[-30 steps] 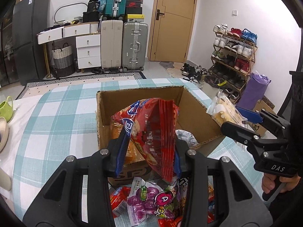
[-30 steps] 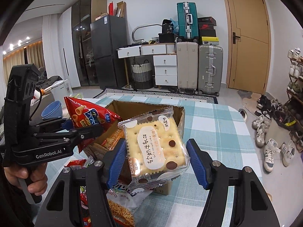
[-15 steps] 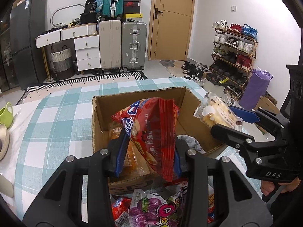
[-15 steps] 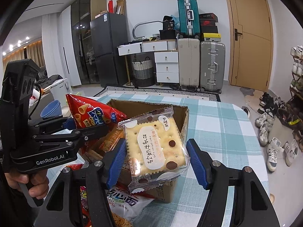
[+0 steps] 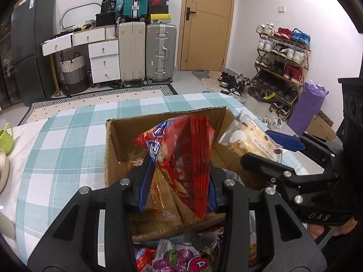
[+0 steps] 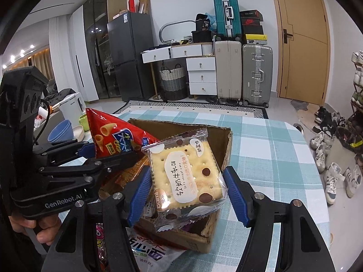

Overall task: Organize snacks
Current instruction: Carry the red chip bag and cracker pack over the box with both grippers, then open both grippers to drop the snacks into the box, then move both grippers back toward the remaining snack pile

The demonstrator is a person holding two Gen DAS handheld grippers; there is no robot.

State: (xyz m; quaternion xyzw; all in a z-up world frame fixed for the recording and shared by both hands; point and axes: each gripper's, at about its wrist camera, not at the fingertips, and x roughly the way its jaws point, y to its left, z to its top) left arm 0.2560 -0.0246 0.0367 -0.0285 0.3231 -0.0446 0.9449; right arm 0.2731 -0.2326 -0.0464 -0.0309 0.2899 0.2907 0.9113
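An open cardboard box [image 5: 113,149] [image 6: 226,145] stands on the checked table, with snack packs inside. My left gripper [image 5: 178,188] is shut on a red chip bag [image 5: 181,158] and holds it over the box; the bag also shows in the right wrist view [image 6: 113,138]. My right gripper [image 6: 187,195] is shut on a clear-wrapped cracker pack [image 6: 186,174] and holds it over the box's right side; the pack also shows in the left wrist view [image 5: 249,140].
Loose snack packs [image 5: 181,258] [image 6: 145,251] lie on the table in front of the box. A green cup [image 5: 5,138], blue bowls [image 6: 60,132] and a white kettle [image 6: 72,106] stand at the table's left. Suitcases, drawers and a shoe rack stand beyond.
Both grippers have moved forward with their packs, from beside and before the box to over it. The cracker pack has come in closer to the chip bag.
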